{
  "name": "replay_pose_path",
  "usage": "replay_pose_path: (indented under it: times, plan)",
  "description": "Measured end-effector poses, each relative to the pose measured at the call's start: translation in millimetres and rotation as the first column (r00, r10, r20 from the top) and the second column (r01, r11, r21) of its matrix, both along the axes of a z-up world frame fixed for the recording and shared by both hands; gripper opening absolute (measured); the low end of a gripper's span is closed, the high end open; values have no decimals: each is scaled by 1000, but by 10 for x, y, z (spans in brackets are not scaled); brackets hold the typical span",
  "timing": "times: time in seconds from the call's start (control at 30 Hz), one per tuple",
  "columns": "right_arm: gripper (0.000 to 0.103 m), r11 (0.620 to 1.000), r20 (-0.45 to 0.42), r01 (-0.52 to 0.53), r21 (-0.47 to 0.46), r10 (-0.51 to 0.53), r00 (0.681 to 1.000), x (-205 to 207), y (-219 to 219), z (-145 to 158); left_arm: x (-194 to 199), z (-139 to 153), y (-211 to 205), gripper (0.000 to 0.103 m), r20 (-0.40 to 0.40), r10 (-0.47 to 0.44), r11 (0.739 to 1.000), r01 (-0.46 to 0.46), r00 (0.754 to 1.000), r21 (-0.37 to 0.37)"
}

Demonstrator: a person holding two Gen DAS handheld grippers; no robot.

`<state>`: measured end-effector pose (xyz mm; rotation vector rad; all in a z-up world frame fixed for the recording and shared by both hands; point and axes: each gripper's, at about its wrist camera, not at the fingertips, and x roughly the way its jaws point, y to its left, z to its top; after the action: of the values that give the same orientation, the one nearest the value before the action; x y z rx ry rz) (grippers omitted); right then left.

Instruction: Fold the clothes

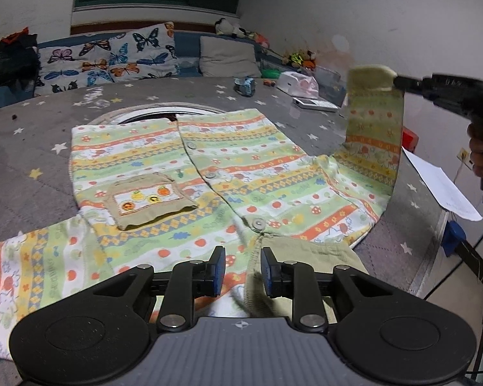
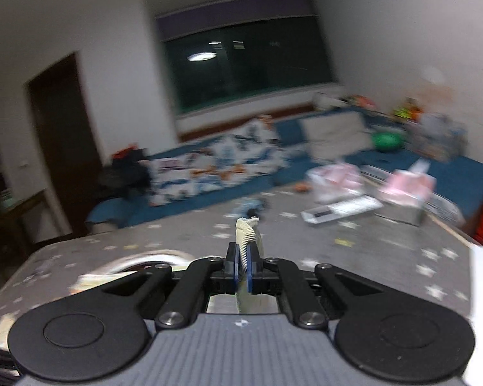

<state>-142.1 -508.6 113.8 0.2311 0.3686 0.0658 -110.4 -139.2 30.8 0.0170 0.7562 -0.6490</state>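
Observation:
A small striped cardigan (image 1: 215, 173) with fruit and animal print lies flat on the grey star-patterned table cover (image 1: 32, 148), its beige pocket (image 1: 148, 201) facing up. My left gripper (image 1: 243, 268) hovers open just above the beige collar (image 1: 302, 254) at the near edge. Its left sleeve (image 1: 22, 276) lies spread out flat. The right sleeve (image 1: 375, 128) is lifted upright, its beige cuff (image 1: 370, 77) pinched by my right gripper (image 1: 399, 82), held by a hand (image 1: 481, 151). In the right wrist view the right gripper (image 2: 244, 265) is shut on the ribbed cuff (image 2: 248, 230).
Butterfly cushions (image 1: 112, 58) and a grey pillow (image 1: 228, 56) line a blue sofa behind the table. A white box (image 1: 315, 104), a pink-and-white bag (image 1: 298, 83), a small blue toy (image 1: 244, 86) and toys sit at the far right. White paper (image 1: 441, 186) hangs off the right edge.

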Motion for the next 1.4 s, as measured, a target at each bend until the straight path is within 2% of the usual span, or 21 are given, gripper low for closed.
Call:
replay_pose_path:
  times: [0.17, 0.37, 0.63, 0.8, 0.93, 0.97, 1.07, 1.23, 1.33, 1.4]
  plan:
    - [4, 980, 16, -197, -31, 198, 980, 111, 592, 166, -69, 33, 149, 26, 15, 37, 999, -37, 999, -20]
    - [4, 905, -44, -419, -75, 417, 908, 269, 1429, 74, -136, 49, 362, 26, 17, 94, 995, -94, 995, -40]
    - [4, 792, -199, -601, -106, 575, 793, 309, 2148, -344, -154, 64, 517, 28, 14, 141, 989, -140, 990, -51]
    - [8, 738, -255, -671, -75, 636, 728, 217, 2271, -520, -151, 73, 514, 30, 15, 146, 988, -145, 989, -50]
    - [15, 736, -250, -671, -82, 637, 729, 132, 2105, -508, -140, 89, 487, 32, 15, 143, 989, -142, 990, -49]
    - [21, 739, -250, -669, -82, 634, 731, 106, 2034, -498, -123, 84, 473, 33, 10, 144, 989, -143, 990, -48]
    - [22, 769, -264, -632, -100, 592, 762, 73, 1812, -502, -69, 70, 432, 33, -6, 147, 988, -147, 989, -44]
    - [22, 851, -317, -516, -102, 464, 827, 4, 1319, -653, 34, 40, 358, 33, -36, 153, 987, -155, 988, -39]
    - [22, 889, -349, -450, -88, 395, 850, -26, 1041, -758, 76, 33, 290, 32, -37, 160, 986, -161, 986, -32]
    - [23, 900, -362, -428, -81, 374, 854, -40, 931, -827, 94, 32, 244, 30, -32, 166, 986, -167, 986, -25]
